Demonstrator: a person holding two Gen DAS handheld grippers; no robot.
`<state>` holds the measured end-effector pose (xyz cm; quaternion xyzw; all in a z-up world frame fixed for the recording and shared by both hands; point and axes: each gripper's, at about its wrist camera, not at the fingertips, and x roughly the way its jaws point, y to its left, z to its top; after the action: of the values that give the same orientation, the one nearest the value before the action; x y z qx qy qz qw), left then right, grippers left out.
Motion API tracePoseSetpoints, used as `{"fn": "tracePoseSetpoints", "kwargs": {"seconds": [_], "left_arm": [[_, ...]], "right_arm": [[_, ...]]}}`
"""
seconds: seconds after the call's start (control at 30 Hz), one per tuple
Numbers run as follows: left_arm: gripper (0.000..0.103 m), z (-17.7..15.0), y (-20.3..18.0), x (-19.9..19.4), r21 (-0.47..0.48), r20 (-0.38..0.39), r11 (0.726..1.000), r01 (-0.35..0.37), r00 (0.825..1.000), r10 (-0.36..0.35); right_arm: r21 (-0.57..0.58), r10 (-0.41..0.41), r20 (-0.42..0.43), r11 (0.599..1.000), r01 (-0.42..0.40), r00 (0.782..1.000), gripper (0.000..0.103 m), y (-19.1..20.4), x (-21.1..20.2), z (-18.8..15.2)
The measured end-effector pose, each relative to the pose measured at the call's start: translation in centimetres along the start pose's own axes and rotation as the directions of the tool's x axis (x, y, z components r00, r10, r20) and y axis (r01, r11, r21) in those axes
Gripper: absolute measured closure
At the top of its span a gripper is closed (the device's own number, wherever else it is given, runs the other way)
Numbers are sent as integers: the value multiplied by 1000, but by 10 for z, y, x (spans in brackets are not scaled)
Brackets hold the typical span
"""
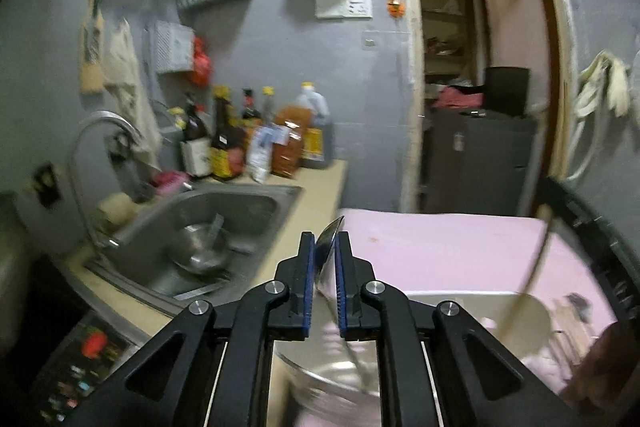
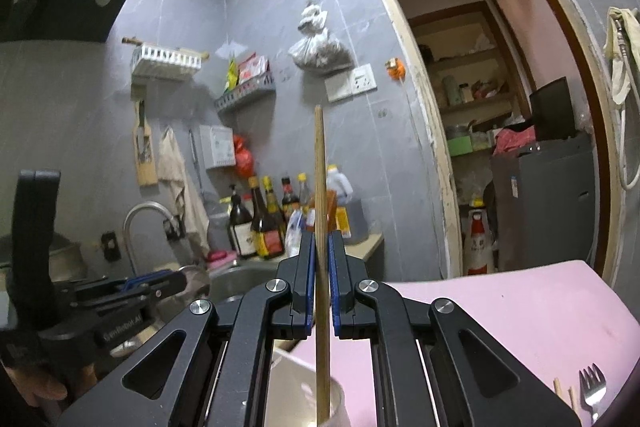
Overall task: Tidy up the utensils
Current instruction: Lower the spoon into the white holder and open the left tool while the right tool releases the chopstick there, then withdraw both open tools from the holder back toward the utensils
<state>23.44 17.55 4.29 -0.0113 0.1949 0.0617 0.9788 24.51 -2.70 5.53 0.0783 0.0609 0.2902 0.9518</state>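
Fingers, left gripper (image 1: 325, 241): closed on a metal spoon (image 1: 329, 247); the bowl of the spoon stands up between the blue pads, its handle runs down and near, toward a steel bowl (image 1: 320, 383) blurred below.
Fingers, right gripper (image 2: 321, 247): closed on a wooden chopstick (image 2: 320, 227); the stick stands nearly upright, its top far above the fingertips, its lower end down inside a clear cup (image 2: 338, 407) at the near edge.
Chopstick seen from the left wrist: a thin, blurred slanting line on the right, over a white basin (image 1: 460, 303).
Left gripper seen from the right wrist: on the left, lying level, with the person's hand (image 2: 44, 383) under it.
Fork (image 2: 593, 387): lies on the pink sheet, near right, prongs pointing far; two more wooden stick ends (image 2: 564, 393) lie just to its left.
Pink sheet (image 2: 520, 307): covers the tabletop on the right, under the basin and the cup.
Sink (image 1: 224, 219): steel, to the left of the pink sheet, set in a beige tabletop (image 1: 316, 195); a steel pot (image 1: 200, 247) lies in it, a curved tap (image 1: 100, 135) rises at its left.
Bottles (image 2: 264, 223): a cluster of sauce bottles and an oil jug at the far end of the sink, against the grey tiled wall.
Wall: racks (image 2: 166, 61), a hanging plastic bag (image 2: 318, 47) and a socket (image 2: 352, 83).
Doorway (image 2: 500, 131): far right, opening on shelves.
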Motion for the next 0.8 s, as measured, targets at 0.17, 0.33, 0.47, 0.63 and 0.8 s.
{"fn": "tracePoseSetpoints", "kwargs": {"seconds": [0.17, 0.33, 0.47, 0.63, 0.8], "left_arm": [[81, 4, 5, -10, -110, -3, 984, 138, 990, -139], [68, 14, 7, -32, -169, 48, 970, 174, 985, -168], [56, 22, 1, -49, -189, 90, 964, 186, 981, -172], [43, 30, -19, -64, -152, 135, 971, 185, 977, -165], [18, 31, -43, -81, -125, 203, 973, 195, 965, -167]], "right_arm": [[-4, 13, -59, 1000, -13, 998, 97, -1, -3, -2], [3, 22, -55, 1000, -22, 998, 82, -6, -12, 7], [-6, 19, -23, 1000, -19, 1000, 73, -10, -25, 19], [-25, -11, 46, 1000, 12, 999, 44, -19, -52, 37], [-70, -74, 119, 994, 82, 990, 21, -31, -87, 53]]}}
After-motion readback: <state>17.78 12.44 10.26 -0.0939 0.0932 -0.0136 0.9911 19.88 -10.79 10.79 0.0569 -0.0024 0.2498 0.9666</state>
